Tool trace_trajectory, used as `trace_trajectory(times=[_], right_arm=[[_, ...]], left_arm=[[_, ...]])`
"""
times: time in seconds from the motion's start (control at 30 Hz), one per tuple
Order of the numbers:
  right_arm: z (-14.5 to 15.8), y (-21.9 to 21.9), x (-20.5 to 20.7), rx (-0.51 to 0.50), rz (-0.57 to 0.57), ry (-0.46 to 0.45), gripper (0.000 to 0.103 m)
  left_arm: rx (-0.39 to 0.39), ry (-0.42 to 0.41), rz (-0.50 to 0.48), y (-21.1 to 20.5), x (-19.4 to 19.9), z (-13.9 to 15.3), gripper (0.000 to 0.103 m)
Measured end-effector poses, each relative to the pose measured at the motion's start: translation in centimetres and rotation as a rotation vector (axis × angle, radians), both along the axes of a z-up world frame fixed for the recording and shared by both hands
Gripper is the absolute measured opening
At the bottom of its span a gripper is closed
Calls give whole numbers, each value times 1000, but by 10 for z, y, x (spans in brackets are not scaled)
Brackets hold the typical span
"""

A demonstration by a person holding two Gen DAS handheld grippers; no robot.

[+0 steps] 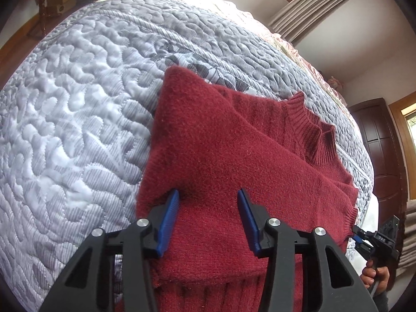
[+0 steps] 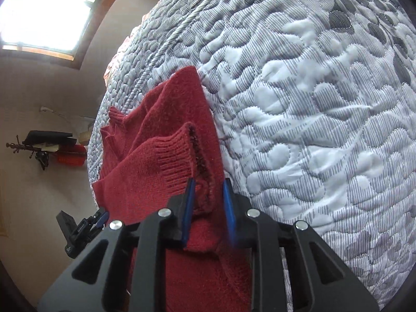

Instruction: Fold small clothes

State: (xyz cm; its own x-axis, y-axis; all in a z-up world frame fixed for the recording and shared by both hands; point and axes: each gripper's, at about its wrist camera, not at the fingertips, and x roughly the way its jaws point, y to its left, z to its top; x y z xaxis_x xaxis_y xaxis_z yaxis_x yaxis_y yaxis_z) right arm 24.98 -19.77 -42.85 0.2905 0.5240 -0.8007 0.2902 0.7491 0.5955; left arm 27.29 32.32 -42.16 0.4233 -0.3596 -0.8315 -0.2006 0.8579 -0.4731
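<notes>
I have the red sweater lying on the quilted grey bedspread, its sleeves already crossed over the chest, and I place everything else from it. Its long axis runs from the ribbed hem right under my grippers away to the ribbed collar at the far end, so the garment stretches straight ahead of both tools, and any fold of hem toward collar would travel along that line.

My left gripper sits over the hem end of the sweater toward its left edge. Its blue pads are spread wide, with knit showing between them and nothing pinched; whether the tips press into the fabric I cannot tell. It points along the sweater's length, tilted down onto it.

My right gripper is at the sweater's right edge, beside the bare bedspread. Its pads stand closer together and bracket the sweater's edge just below the ribbed cuff of the folded sleeve. There looks to be a gap on the outer side, so I judge it is closing on the cloth rather than clamped; I cannot say it grips. In the left view I see this gripper low at the sweater's right hem corner, held by a hand.

Both grippers are equally near, one at each hem corner. To my eye the next move needs both to pinch the hem and carry it toward the collar together.
</notes>
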Motion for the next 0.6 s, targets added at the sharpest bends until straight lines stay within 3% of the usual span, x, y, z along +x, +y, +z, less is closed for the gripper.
trace_trajectory(times=[0.07,0.23,0.43,0.6], right_arm=[[4,0,-2,4,-2,-9,20],[18,-7,-6,-6,-32,-43,20],[15,-3,-5,-12,-11,-36,20],[7,4,-3,-21,4,-17,20]], left_arm=[[12,-10,-6,-4,1,11,52],[5,-121,-30,-12,13,43,62],[56,0,19,7,37,6,61],[100,5,-14,9,35,-6,55]])
